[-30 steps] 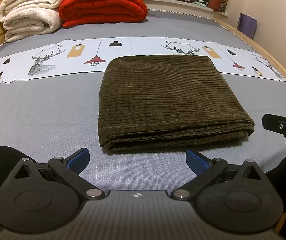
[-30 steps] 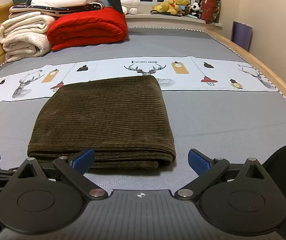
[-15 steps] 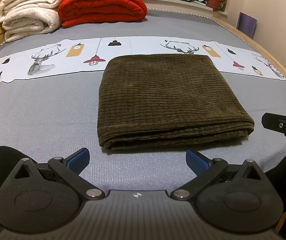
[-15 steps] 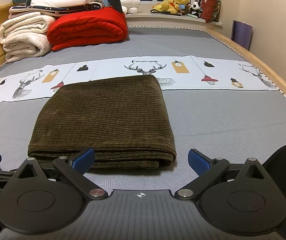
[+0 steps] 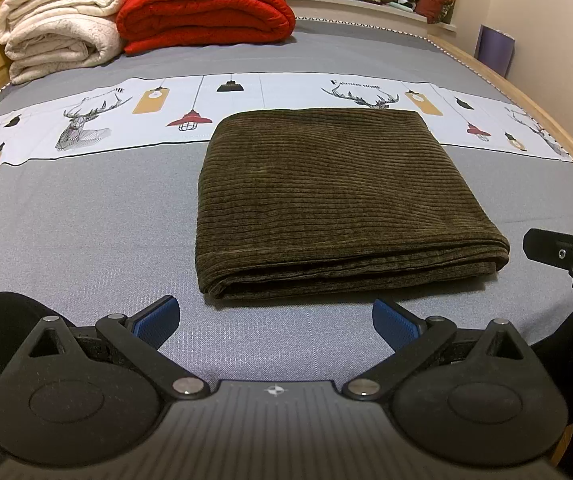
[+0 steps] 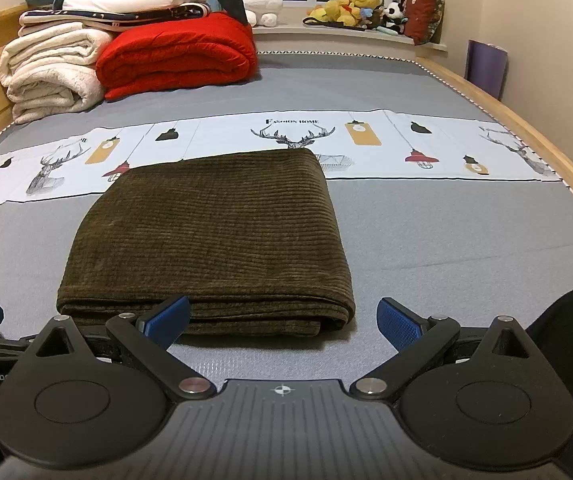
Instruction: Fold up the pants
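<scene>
Dark olive corduroy pants (image 5: 334,196) lie folded into a neat rectangle on the grey bed sheet (image 5: 86,232); they also show in the right wrist view (image 6: 214,240). My left gripper (image 5: 274,318) is open and empty, just short of the fold's near edge. My right gripper (image 6: 284,320) is open and empty, at the pants' near right corner, its left finger (image 6: 166,316) in front of the fold. The right gripper's side shows at the right edge of the left wrist view (image 5: 566,256).
A folded red quilt (image 5: 206,12) and rolled white blankets (image 5: 58,36) sit at the bed's far end. A printed white strip (image 6: 406,148) crosses the sheet behind the pants. The wooden bed frame (image 6: 546,152) runs along the right. Plush toys (image 6: 350,4) line the windowsill.
</scene>
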`<state>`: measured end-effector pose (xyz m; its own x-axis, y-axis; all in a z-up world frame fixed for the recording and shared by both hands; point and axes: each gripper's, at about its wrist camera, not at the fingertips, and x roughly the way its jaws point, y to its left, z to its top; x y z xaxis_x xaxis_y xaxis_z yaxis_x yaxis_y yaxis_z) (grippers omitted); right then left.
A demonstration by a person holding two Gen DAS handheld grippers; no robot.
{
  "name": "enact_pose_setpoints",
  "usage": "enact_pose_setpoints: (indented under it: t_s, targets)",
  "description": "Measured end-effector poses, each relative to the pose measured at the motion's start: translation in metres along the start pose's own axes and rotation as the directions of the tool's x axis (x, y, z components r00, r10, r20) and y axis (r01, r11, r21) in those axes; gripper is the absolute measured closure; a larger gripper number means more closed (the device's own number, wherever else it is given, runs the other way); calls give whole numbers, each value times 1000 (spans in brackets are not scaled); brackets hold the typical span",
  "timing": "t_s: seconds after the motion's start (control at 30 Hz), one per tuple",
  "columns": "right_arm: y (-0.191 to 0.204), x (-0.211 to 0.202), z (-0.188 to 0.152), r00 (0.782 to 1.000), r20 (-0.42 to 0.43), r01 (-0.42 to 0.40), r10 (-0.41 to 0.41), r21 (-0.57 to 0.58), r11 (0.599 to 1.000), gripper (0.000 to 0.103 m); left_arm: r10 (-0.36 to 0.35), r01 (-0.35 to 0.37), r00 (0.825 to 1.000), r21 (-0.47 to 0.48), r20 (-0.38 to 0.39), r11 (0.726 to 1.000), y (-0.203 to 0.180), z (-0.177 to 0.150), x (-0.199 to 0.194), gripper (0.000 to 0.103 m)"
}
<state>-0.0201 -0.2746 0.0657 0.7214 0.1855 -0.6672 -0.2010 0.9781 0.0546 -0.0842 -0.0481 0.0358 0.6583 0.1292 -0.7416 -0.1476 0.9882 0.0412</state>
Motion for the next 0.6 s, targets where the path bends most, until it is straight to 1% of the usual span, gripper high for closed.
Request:
enact_pose_setpoints:
  t_s: [0.6]
  targets:
    - [2, 1, -1, 1000, -5, -2, 2, 0, 1000, 3, -1, 1, 1000, -4, 0, 1000, 0, 0, -1, 0]
